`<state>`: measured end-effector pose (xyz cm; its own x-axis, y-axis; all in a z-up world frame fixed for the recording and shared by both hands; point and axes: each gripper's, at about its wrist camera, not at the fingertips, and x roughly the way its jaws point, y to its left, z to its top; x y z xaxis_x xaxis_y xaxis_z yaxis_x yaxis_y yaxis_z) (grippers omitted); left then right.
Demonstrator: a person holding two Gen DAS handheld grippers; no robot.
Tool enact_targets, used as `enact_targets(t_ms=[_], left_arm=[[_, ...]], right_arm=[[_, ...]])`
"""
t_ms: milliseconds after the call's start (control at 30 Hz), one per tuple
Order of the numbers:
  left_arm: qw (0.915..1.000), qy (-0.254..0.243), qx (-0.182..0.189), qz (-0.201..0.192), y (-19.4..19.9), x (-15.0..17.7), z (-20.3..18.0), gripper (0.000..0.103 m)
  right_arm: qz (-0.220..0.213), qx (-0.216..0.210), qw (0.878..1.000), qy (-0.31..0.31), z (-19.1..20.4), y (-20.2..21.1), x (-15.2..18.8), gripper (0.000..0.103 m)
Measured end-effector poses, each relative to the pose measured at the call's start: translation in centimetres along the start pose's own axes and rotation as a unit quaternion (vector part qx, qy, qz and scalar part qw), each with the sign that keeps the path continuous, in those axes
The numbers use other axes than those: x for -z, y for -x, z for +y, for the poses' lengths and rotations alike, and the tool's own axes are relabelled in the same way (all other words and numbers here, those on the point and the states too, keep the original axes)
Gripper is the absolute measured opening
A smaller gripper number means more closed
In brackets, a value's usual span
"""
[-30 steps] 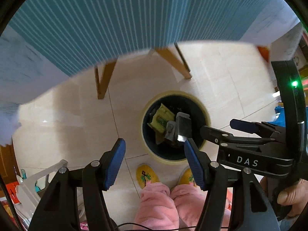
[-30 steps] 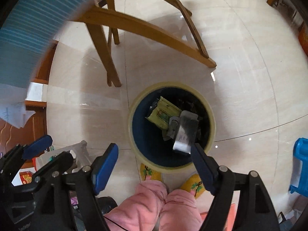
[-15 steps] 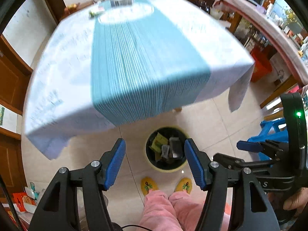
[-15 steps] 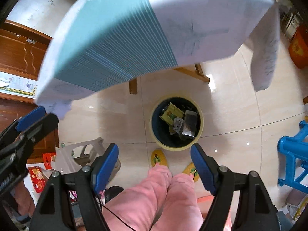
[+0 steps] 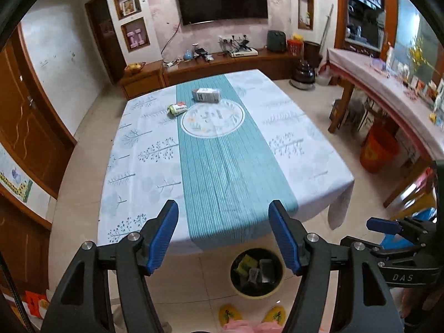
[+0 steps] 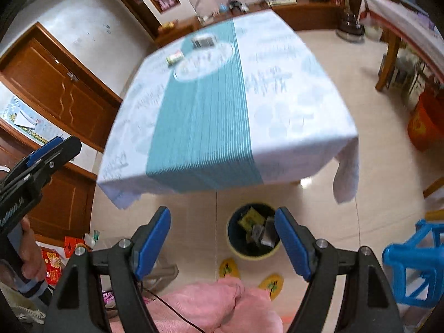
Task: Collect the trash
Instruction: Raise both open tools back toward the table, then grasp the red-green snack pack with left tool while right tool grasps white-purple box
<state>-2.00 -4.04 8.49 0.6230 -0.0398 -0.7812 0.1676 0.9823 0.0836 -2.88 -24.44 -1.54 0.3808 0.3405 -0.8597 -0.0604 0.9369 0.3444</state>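
Both claws are sitting spread wide with nothing between the blue pads: the left claw [image 5: 222, 236] is hanging over the near edge of the bench [image 5: 138, 172], and the right claw [image 6: 222, 238] is hovering above the floor just short of it.

Trash-wise, two pieces are waiting at the far end of the bench: a small green packet [image 5: 177, 109] left of the teal runner, and a white box [image 5: 206, 95] lying on the runner just beyond the round printed patch. They're near each other but not touching. The bin [image 5: 256, 292] is standing on the floor at the near side, right by the person's yellow slippers [image 5: 229, 313], and it's already holding a few wrappers, so I'm guessing this job is partway done.

What could go sideways: both items are way across the bench, so reaching that far is asking for a sloppy pinch. The packet looks soft and flat, so a claw could just be scraping the cloth and bunching it up. The box is probably the easier grab.

Hard to see: the right view is heavily motion-blurred, so the far items are just smudges there. The print on the box isn't readable. The bin's contents are too small and dark to identify properly.
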Motion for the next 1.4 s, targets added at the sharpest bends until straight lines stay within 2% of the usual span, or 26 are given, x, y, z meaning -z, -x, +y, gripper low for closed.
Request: enact_targets(t_ms=[100, 367, 700, 900, 1033, 1400], left_arm=[[0.9998, 0.017, 0.006, -0.003, 0.7, -0.6, 0.3, 0.066], [0.9996, 0.026, -0.010, -0.005, 0.8, -1.0, -0.5, 0.066], [0.9994, 0.027, -0.022, -0.001, -0.8, -2.7, -0.1, 0.066], [0.9994, 0.029, -0.015, 0.013, -4.7, -5.1, 1.7, 0.066], [0.9996, 0.022, -0.001, 0.018, -8.4, -7.9, 3.9, 0.066], [0.9985, 0.014, 0.010, 0.053, -21.1, -18.1, 13.3, 0.066]], right_arm=[[-0.022, -0.001, 1.000, 0.011, 0.4, 1.6, -0.8, 0.078], [-0.050, 0.000, 0.998, 0.034, 0.0, 3.7, -1.9, 0.078], [-0.053, -0.006, 0.998, 0.043, -0.2, 3.1, -4.1, 0.078], [-0.054, -0.006, 0.998, 0.041, 0.5, 1.3, -7.1, 0.078], [-0.055, 0.002, 0.998, 0.040, 1.4, -0.4, -9.9, 0.078], [-0.042, 0.037, 0.998, -0.001, 5.3, -8.9, -21.7, 0.078]])
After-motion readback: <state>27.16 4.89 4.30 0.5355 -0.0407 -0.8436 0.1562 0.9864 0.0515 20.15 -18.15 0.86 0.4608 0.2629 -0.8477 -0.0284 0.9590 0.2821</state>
